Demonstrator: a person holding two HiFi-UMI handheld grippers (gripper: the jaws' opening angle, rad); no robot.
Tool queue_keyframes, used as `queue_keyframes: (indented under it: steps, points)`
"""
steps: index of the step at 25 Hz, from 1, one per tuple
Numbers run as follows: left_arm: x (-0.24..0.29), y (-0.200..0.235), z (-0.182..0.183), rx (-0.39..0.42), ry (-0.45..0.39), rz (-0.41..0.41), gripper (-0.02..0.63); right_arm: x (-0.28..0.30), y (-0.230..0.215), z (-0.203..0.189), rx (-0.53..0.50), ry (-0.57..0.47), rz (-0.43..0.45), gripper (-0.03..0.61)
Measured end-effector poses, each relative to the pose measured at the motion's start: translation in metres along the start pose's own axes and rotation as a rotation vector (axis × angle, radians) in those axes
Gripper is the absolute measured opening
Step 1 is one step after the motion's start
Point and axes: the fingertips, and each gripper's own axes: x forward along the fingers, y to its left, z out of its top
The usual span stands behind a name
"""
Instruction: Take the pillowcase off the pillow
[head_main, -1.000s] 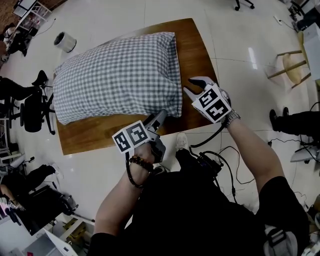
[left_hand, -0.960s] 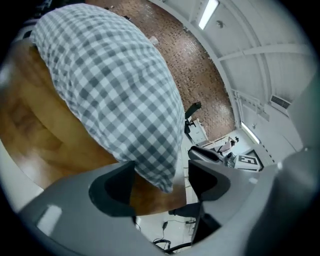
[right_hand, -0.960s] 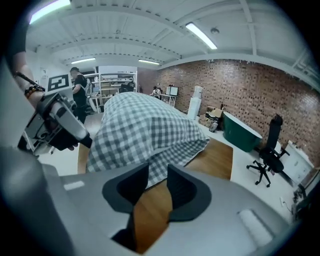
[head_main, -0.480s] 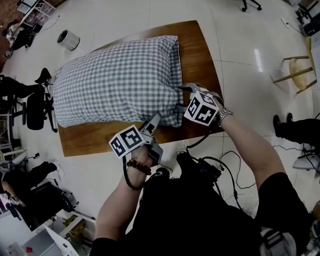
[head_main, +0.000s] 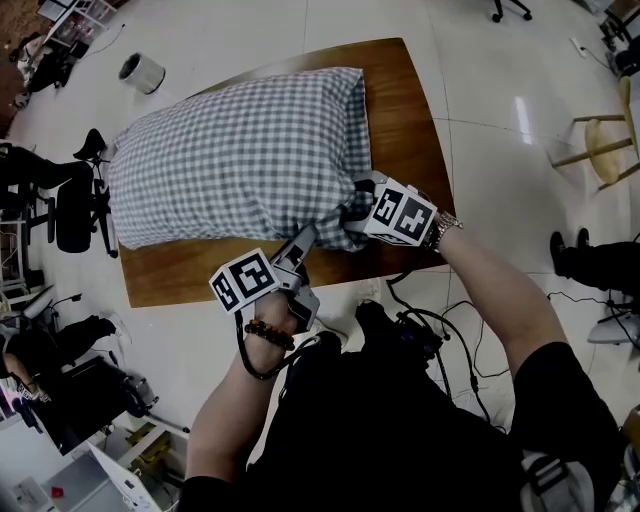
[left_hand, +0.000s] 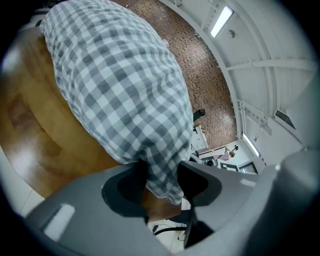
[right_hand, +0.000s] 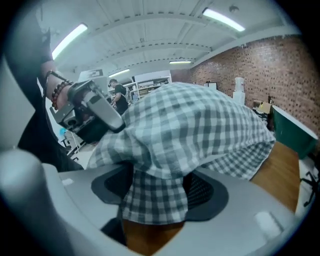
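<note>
Left gripper (head_main: 305, 243): jaws just closed in, now pinching the near corner of the grey-white checked fabric pillowcase (head_main: 240, 150). Right gripper (head_main: 358, 200): jaws just opened wide, hem bunched between them, not clamped. Likely soft, light and slippery, so grab the doubled hem, not a single layer. It's still on the pillow, lying across the brown wooden table (head_main: 400, 100).

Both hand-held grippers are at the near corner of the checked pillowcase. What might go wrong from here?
1. The left hand-held gripper, whose jaws have just been closing, pinches only a narrow fold of the pillowcase; a pull might slip it free.
2. The right hand-held gripper has just been opening its jaws, with fabric loose between them. Pulling now would be one-sided and might drag everything over the table's near edge.
</note>
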Motion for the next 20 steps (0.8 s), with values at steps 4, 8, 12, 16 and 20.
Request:
queue_keyframes:
  steps: [4,8,12,16,20]
  points:
    - [-0.002,-0.004,-0.002,0.001,0.008,-0.014,0.195,0.005,0.004,0.009,0.04,-0.039,0.018,0.319]
    - [0.0,-0.008,-0.012,0.003,0.013,-0.022,0.195,0.008,0.009,0.009,0.08,-0.071,0.008,0.321]
    - [0.004,-0.01,0.0,0.0,0.012,-0.034,0.192,0.019,-0.004,0.019,0.124,-0.079,-0.009,0.296]
    - [-0.004,-0.014,-0.001,-0.007,0.009,-0.049,0.162,0.015,-0.009,0.013,0.125,-0.053,-0.089,0.142]
    - [-0.012,-0.02,0.0,0.011,-0.008,-0.056,0.089,0.0,-0.013,0.011,0.088,-0.049,-0.173,0.074]
